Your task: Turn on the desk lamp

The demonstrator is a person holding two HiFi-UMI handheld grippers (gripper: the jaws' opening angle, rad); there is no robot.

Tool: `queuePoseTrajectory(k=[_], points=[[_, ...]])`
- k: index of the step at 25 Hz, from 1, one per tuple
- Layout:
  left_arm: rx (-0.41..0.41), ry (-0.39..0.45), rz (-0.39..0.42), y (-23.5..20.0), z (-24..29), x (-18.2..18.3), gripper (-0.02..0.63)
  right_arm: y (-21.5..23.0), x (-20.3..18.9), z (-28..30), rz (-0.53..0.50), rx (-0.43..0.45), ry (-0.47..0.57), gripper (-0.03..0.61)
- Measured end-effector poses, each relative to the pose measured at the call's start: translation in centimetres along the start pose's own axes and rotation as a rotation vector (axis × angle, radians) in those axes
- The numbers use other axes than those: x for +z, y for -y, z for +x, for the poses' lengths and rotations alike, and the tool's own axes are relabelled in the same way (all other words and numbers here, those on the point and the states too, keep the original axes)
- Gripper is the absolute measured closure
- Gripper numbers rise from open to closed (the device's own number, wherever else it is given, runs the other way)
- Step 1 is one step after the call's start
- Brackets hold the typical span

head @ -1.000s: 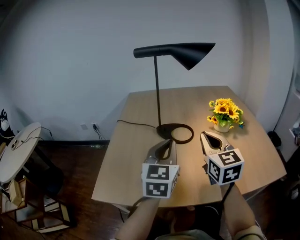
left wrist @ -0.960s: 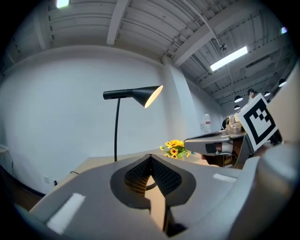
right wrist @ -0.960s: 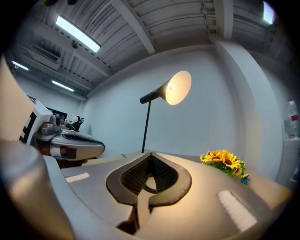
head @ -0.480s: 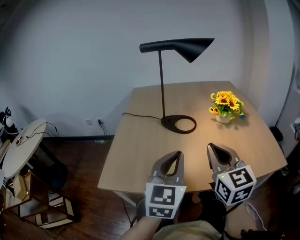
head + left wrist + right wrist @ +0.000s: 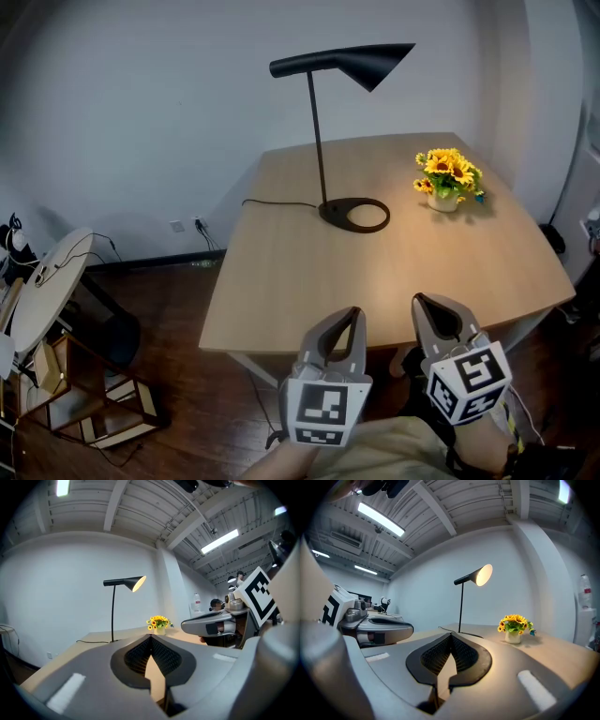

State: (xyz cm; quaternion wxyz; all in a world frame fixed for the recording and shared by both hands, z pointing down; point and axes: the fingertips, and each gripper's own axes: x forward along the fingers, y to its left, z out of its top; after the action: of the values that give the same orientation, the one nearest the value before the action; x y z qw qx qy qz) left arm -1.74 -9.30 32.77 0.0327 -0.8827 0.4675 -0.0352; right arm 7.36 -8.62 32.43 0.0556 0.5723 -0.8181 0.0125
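Desk lamp (image 5: 316, 141) is standing on the far half of the wooden worktop (image 5: 300, 281), left of the middle. Its black ring base (image 5: 354, 215) is lying flat and its cone shade (image 5: 361, 64) is reaching out to the right, high over the wood. A thin cord (image 5: 277, 203) is running from the base to the left edge. Inside the shade a warm glow is showing in both gripper views, and a warm patch is lying on the wood, so I am judging that the lamp is already lit.

The lamp is looking stiff, of smooth painted metal. The pole is thin and the shade is hanging off to one side, so a push high up would probably tip or swing it. Pressing near the base, or steadying the pole low down, would be safer. No switch is showing in any view, so I cannot tell where to press.

A small white pot (image 5: 442, 201) is standing to the right of the base, well apart from it, and is holding a bunch of sunflowers (image 5: 447, 171). The ring of the base is holding nothing.

The left gripper (image 5: 353, 314) and the right gripper (image 5: 419, 302) are hovering side by side at the near edge, well apart from the lamp. On each one the fingers (image 5: 136, 656) are meeting at the tips and gripping nothing.
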Motion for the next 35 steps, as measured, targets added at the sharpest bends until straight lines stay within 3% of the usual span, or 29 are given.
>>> queuePoseTrajectory(k=[20,35], points=[[0.012,-0.016,-0.035,2.0,-5.8,-3.6,0.614,-4.0,-4.7,-5.9,0.058,-0.029,-0.033,0.578],[0.01,-0.053,-0.056,1.9,-4.9,-5.0,0.614,-3.9,-5.7,-5.2,0.048,-0.031,-0.056,0.578]])
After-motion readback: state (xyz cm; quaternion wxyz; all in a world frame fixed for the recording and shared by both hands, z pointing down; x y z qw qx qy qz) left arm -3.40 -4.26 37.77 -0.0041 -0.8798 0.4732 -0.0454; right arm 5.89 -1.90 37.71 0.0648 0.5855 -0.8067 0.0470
